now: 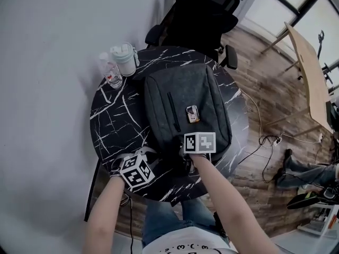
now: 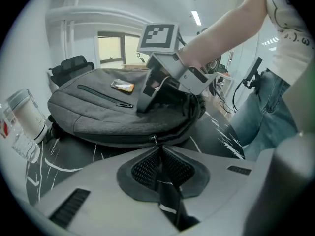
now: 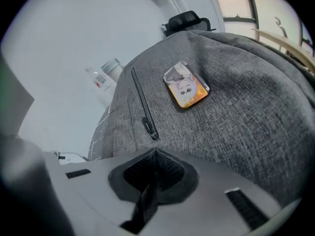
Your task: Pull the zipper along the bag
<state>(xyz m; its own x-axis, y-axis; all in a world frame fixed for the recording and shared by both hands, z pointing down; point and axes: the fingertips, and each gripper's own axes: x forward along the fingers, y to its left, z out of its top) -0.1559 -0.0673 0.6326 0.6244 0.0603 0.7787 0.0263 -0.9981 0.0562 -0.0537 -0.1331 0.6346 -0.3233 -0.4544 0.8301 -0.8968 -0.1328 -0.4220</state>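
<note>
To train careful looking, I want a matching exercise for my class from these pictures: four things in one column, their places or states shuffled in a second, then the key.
Column one
1. backpack
2. picture card
3. water bottle
4. left claw

Column two
A. lies on top of the backpack
B. stands near the edge of the table, beside the lidded cup
C. lies flat on the black marbled table
D. shut on the zipper pull at the backpack's side

Pairs: 1-C, 2-A, 3-B, 4-D
</note>
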